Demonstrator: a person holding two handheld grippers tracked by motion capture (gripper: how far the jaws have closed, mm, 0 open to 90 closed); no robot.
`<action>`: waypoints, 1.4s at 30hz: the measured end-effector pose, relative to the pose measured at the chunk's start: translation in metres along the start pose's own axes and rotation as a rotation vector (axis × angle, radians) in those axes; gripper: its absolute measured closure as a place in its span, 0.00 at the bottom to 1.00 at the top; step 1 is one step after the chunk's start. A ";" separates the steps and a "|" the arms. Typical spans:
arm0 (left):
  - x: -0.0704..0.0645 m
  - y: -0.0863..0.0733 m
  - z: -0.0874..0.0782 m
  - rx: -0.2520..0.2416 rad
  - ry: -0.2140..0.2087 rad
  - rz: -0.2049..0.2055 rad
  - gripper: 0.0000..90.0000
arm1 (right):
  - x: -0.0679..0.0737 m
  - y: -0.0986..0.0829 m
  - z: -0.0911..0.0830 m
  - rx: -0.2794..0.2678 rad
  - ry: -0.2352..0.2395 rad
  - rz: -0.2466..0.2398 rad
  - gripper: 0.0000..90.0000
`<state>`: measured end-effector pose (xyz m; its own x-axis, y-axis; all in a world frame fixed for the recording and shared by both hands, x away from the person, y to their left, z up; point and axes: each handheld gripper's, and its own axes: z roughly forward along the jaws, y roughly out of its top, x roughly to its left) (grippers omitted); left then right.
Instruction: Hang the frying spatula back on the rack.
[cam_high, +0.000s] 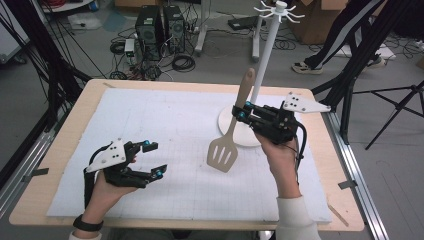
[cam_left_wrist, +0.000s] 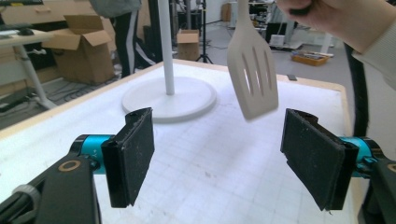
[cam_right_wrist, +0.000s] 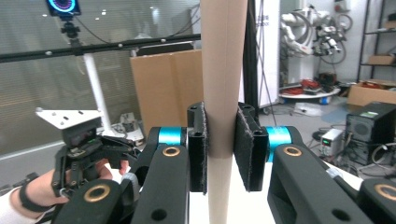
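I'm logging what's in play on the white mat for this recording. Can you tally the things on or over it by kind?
Spatulas: 1, the beige slotted spatula, clamped by its handle in the right gripper and held above the mat.
Hook stands: 1, the white stand.
Grippers: 2, the right one and the left gripper, jaws apart, holding nothing.
Total: 4

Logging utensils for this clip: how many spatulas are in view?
1. The spatula hangs off the table, its handle clamped in the right claw, blade down beside the stand. No others visible.
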<state>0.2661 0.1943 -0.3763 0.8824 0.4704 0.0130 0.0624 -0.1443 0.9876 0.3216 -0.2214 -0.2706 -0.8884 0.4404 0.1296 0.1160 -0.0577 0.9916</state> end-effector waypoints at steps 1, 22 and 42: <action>0.000 0.000 0.000 0.000 0.000 0.000 0.29 | 0.000 0.000 0.000 0.000 0.000 0.000 0.85; 0.014 -0.022 -0.026 -0.010 -0.021 -0.033 0.24 | -0.051 0.044 -0.010 0.020 0.067 -0.054 0.85; 0.014 -0.027 -0.030 0.006 -0.018 -0.040 0.24 | -0.101 0.066 -0.014 0.043 0.061 -0.005 0.85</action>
<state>0.2633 0.2310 -0.3980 0.8873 0.4602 -0.0296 0.1007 -0.1307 0.9863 0.4128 -0.2822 -0.2180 -0.9144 0.3847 0.1258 0.1293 -0.0170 0.9915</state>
